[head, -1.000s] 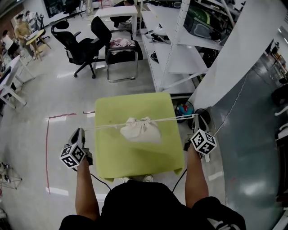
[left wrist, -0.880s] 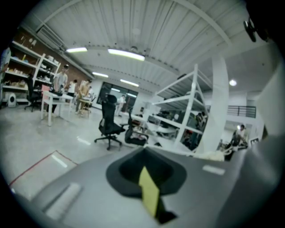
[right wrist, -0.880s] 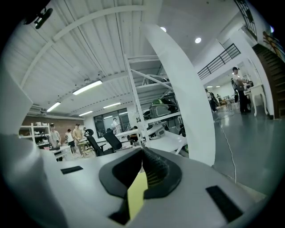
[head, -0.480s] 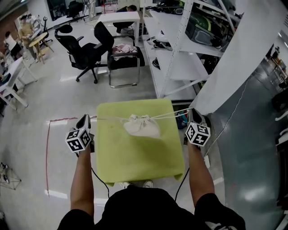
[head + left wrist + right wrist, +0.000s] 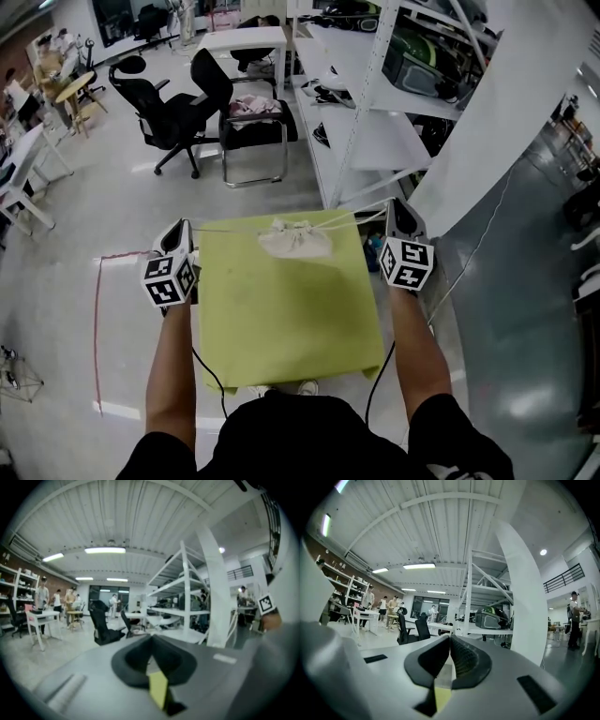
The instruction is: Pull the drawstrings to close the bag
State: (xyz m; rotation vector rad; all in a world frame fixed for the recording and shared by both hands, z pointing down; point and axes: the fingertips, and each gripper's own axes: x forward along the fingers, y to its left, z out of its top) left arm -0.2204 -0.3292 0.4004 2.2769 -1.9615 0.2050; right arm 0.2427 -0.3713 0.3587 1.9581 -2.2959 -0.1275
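A small cream drawstring bag (image 5: 295,240), its mouth cinched, lies at the far edge of the lime-green table (image 5: 281,319). One taut drawstring (image 5: 230,230) runs left from it to my left gripper (image 5: 181,227), which is beside the table's far left corner. More taut cord (image 5: 356,217) runs right to my right gripper (image 5: 397,208), off the far right corner. Both grippers are shut on their cord ends. In the left gripper view my left gripper (image 5: 150,641) points out into the room with its jaws together. My right gripper (image 5: 450,641) looks the same in its own view. The cord does not show in either.
A white shelving rack (image 5: 375,122) and a slanted white pillar (image 5: 487,122) stand just beyond the table on the right. Black office chairs (image 5: 159,103) and a chair holding clothes (image 5: 253,108) are farther back. Red tape (image 5: 97,319) marks the floor on the left.
Both grippers have moved forward, away from the person, still holding the cords. The bag has slid from the table's middle to its far edge.
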